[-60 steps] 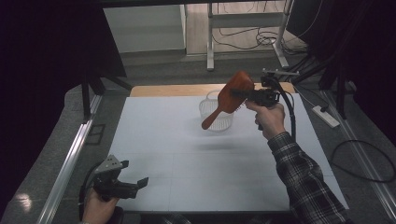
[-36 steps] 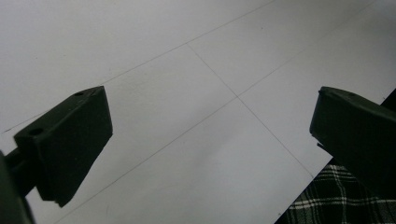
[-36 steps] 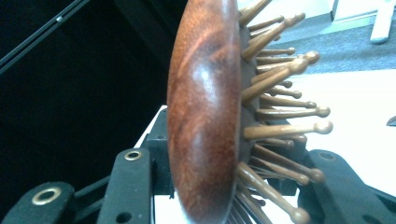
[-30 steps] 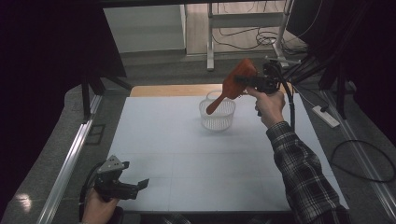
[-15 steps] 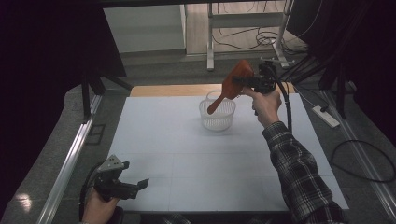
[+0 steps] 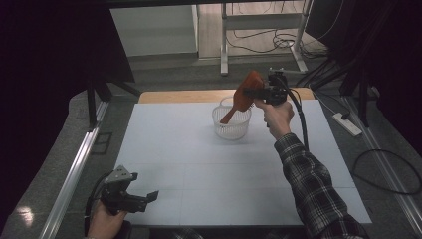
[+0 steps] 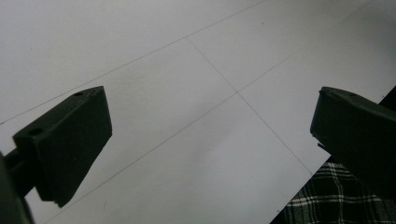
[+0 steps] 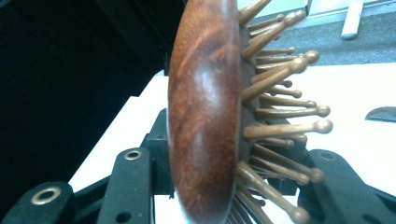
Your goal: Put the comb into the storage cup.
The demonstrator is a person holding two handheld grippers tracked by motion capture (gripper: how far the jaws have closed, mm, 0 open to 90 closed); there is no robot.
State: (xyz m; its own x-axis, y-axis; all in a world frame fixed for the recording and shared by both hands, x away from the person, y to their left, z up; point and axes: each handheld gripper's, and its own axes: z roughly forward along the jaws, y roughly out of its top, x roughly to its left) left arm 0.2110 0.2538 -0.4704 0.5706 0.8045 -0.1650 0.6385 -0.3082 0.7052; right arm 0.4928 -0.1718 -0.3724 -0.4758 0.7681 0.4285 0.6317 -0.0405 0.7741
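A brown wooden hairbrush (image 6: 247, 91) with peg bristles hangs tilted above a small clear basket (image 6: 232, 128) at the back of the white table (image 6: 209, 174). Its handle points down into the basket's mouth. My right gripper (image 6: 255, 92) is shut on the brush's head. In the right gripper view the brush (image 8: 205, 116) stands edge-on between the two jaws of the right gripper (image 8: 233, 186), bristles to the right. My left gripper (image 6: 148, 199) rests at the table's near left corner, open and holding nothing. In the left gripper view, the left gripper (image 7: 210, 135) has only bare table between its jaws.
A wooden strip (image 6: 189, 96) runs along the table's far edge. On the floor to the right lie a power strip (image 6: 348, 124) and cables. A metal rail (image 6: 69, 181) runs along the left side. A plaid sleeve (image 6: 313, 189) crosses the table's right half.
The right hand first lifted the brush up and back from over the basket, then sank slightly toward it again. The left gripper has stayed where it was.
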